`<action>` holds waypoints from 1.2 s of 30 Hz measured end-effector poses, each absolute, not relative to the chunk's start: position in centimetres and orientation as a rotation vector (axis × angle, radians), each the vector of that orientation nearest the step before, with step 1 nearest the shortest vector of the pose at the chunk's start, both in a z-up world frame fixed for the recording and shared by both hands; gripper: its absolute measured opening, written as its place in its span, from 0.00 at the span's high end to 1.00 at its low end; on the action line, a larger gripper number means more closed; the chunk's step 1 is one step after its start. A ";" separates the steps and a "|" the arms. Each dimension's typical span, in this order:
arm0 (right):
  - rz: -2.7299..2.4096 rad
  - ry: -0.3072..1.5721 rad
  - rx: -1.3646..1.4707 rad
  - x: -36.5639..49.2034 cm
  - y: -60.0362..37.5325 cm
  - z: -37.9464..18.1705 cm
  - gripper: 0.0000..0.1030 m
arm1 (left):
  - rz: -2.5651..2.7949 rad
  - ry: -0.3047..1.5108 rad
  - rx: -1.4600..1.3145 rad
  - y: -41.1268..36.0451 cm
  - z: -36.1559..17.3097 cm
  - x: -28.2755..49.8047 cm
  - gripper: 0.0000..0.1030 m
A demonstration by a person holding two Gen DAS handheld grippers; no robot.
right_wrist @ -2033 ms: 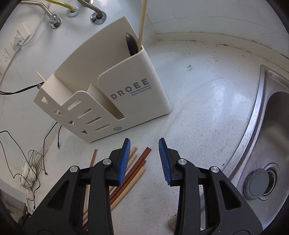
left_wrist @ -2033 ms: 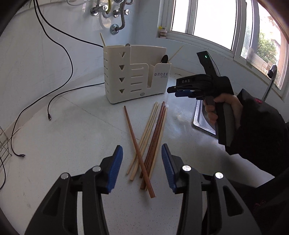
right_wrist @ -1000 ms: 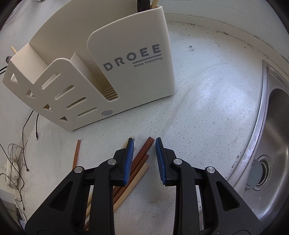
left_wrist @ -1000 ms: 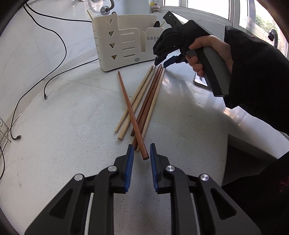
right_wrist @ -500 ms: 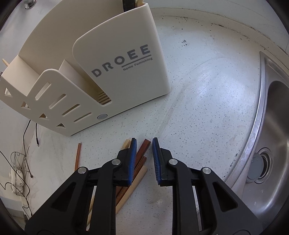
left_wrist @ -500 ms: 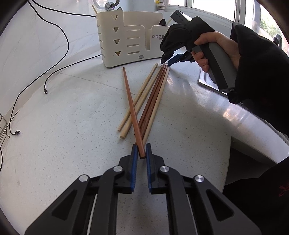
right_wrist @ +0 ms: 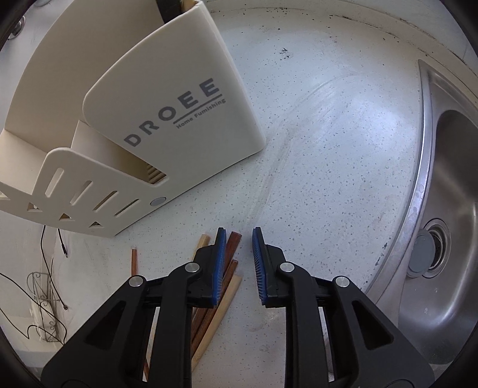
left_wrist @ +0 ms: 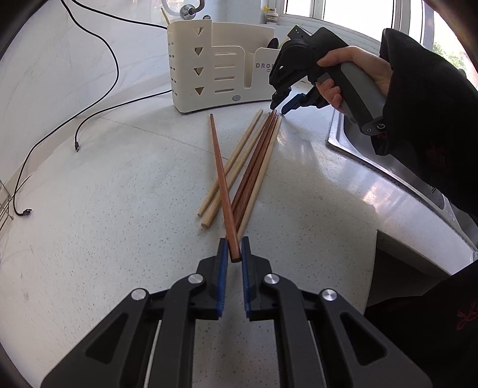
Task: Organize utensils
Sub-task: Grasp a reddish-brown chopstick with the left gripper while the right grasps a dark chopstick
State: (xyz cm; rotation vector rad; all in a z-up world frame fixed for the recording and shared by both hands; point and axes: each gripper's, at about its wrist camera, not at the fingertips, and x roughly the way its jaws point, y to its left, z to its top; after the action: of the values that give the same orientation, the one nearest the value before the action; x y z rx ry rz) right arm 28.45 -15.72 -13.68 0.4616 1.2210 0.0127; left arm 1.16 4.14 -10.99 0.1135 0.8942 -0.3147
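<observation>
Six chopsticks lie on the worktop (left_wrist: 119,209): three are dark, counting the dark chopstick (left_wrist: 222,179) that crosses the others, and three are pale chopsticks (left_wrist: 239,149). Near the far edge stands one cream holder (left_wrist: 185,74). Its side shows four triangular holes. Above its rim two things stick out: one pale stick (left_wrist: 164,16) and one dark utensil (left_wrist: 273,44). There are two tools, the left tool (left_wrist: 232,241) and the right tool (right_wrist: 237,231), and one hand (left_wrist: 352,65) shows. At the right edge is one sink (right_wrist: 424,149). Two black cable ends (left_wrist: 77,147) lie loose toward the left edge.
</observation>
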 end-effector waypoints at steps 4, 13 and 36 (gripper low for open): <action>-0.003 1.217 0.424 28.6 -14.2 -13.6 0.83 | -0.314 0.893 0.116 4.1 -10.9 1.0 0.92; -0.175 1.222 0.214 29.6 -9.1 -13.3 0.89 | -0.311 0.889 0.111 4.3 -10.7 0.9 0.92; 0.137 0.731 0.488 22.5 -14.0 -7.2 0.93 | -0.271 0.774 0.086 6.0 -5.0 2.1 0.94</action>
State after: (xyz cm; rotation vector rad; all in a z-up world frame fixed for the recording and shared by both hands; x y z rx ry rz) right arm 22.55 -13.99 -7.16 0.4879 0.7307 0.1373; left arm 2.11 5.97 -4.99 0.0864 0.7738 -0.2715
